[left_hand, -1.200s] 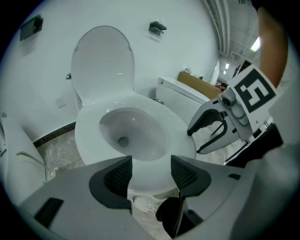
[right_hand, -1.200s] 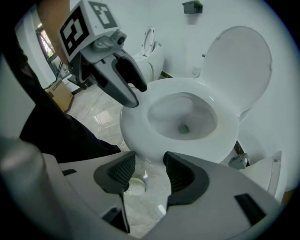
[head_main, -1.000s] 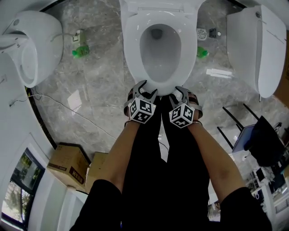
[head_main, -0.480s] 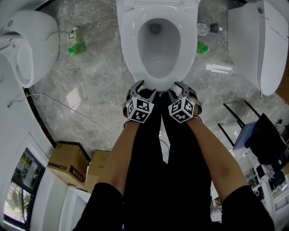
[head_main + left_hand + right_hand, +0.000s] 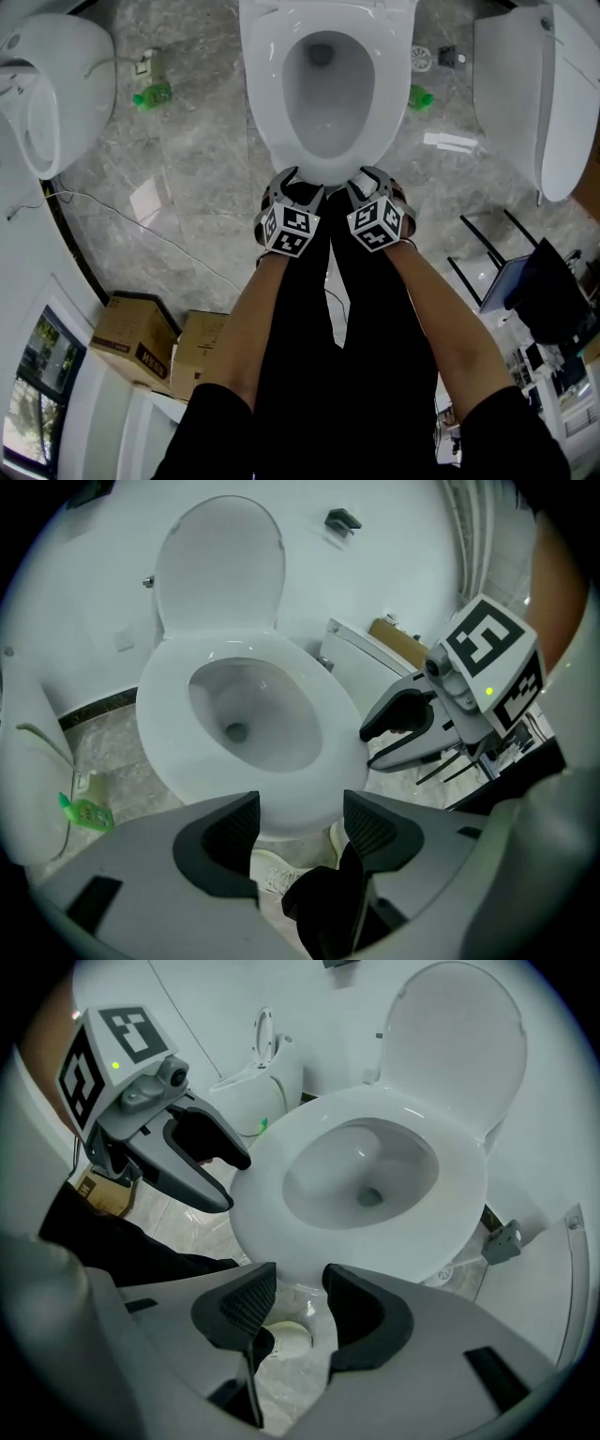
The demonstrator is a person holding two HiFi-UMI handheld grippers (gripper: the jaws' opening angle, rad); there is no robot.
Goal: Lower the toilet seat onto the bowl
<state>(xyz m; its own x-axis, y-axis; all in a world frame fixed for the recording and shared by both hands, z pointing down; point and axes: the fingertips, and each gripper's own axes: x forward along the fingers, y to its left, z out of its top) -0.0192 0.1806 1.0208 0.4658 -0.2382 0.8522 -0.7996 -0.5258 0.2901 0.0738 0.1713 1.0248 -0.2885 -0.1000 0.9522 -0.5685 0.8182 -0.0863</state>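
the toilet seat (image 5: 265, 98) lies flat on the bowl (image 5: 328, 94), with the lid (image 5: 220, 564) upright behind it, so the lowering looks done. both tools hover just beside the seat's front edge, and neither touches it. the left tool (image 5: 300, 829) stands wide with nothing held between its jaws. the right tool (image 5: 298, 1309) is narrower, its jaws closing on nothing. the step in hand seems to be clearing away. to do it well, draw both tools straight back toward the body, level, without clipping the front edge or nudging the seat sideways. check that the seat sits even on both sides before leaving it.
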